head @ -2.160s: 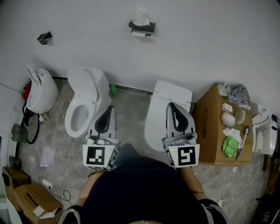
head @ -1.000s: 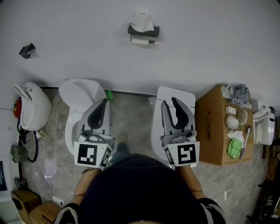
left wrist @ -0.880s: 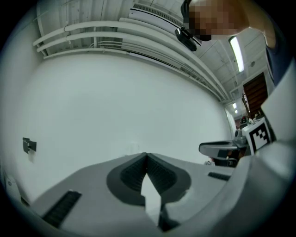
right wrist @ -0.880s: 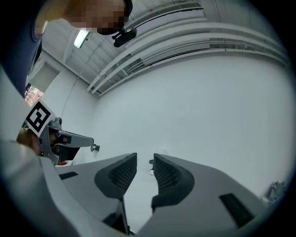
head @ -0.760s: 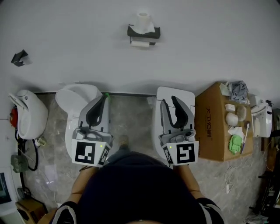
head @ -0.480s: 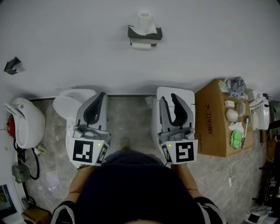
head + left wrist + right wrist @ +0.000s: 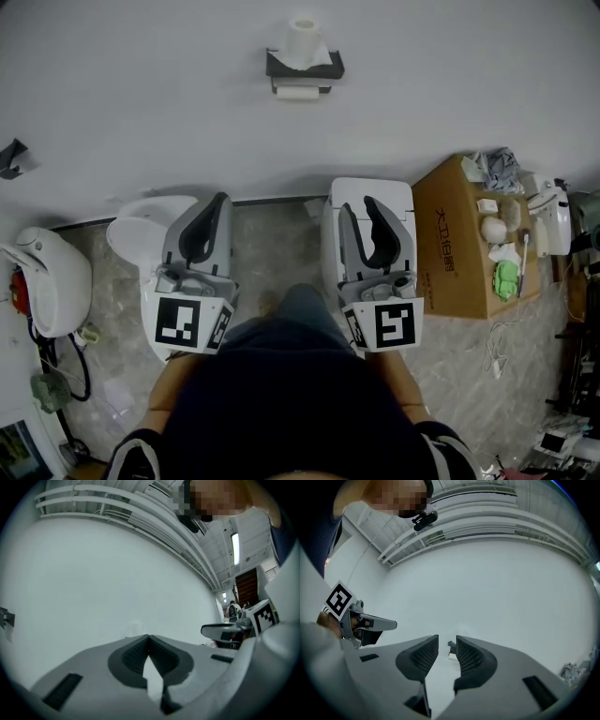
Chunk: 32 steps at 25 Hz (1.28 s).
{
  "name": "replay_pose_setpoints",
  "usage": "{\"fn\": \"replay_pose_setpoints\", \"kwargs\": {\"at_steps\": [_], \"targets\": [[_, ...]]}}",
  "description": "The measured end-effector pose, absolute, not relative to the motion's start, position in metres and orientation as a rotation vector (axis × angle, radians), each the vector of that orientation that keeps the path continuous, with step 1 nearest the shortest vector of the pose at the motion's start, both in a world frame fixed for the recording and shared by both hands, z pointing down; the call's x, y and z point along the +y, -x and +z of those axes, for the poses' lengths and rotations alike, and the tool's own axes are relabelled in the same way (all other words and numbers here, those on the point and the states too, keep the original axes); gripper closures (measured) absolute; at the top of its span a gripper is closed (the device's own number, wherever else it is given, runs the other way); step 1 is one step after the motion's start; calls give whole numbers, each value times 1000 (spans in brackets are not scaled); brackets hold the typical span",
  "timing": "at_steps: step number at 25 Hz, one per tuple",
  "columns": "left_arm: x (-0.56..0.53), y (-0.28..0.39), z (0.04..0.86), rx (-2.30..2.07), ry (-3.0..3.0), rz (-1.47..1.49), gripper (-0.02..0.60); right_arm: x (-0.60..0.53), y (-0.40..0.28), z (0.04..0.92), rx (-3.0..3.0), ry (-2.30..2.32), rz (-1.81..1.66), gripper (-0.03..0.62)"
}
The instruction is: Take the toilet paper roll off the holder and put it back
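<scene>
A white toilet paper roll (image 7: 302, 40) stands upright on top of the black wall holder (image 7: 305, 66). A second roll (image 7: 300, 92) hangs under the holder's shelf. Both grippers are held level, well short of the wall and apart from the holder. My left gripper (image 7: 217, 204) (image 7: 149, 637) is shut, its pads meeting with nothing between them. My right gripper (image 7: 355, 206) (image 7: 446, 639) is open with a narrow, empty gap. In the right gripper view the holder (image 7: 451, 649) shows small and far off through that gap.
Below the grippers are two white toilets, one on the left (image 7: 136, 234) and one on the right (image 7: 375, 192). A white fixture (image 7: 42, 281) stands at far left. A cardboard box (image 7: 459, 253) bearing small items sits at right. A black hook (image 7: 11, 155) is on the wall.
Both grippers have come forward toward the wall with the person. The toilets and the box have slid left and back under them. The jaws look the same.
</scene>
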State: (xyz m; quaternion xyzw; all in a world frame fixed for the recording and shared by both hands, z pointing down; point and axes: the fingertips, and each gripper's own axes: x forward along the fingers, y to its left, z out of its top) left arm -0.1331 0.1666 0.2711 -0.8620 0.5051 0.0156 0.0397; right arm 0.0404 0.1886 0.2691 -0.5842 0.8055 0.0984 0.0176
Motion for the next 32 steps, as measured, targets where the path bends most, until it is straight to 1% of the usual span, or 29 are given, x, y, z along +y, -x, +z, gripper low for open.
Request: {"fn": "replay_pose_setpoints", "kwargs": {"at_steps": [9,14,18,32], "targets": [[160,123,274,1514,2672,55,581,187,-45,268,2490,1842,312,467],[143,122,273,1531,2657,65,581,168,-41,269,2514,1796,321,464],[121,121,270,1553,2634,71,581,143,-41,266,2518,1764,330,462],[11,105,262,1570,2626,51,581,23,-42,262,2596,1685,323,416]]}}
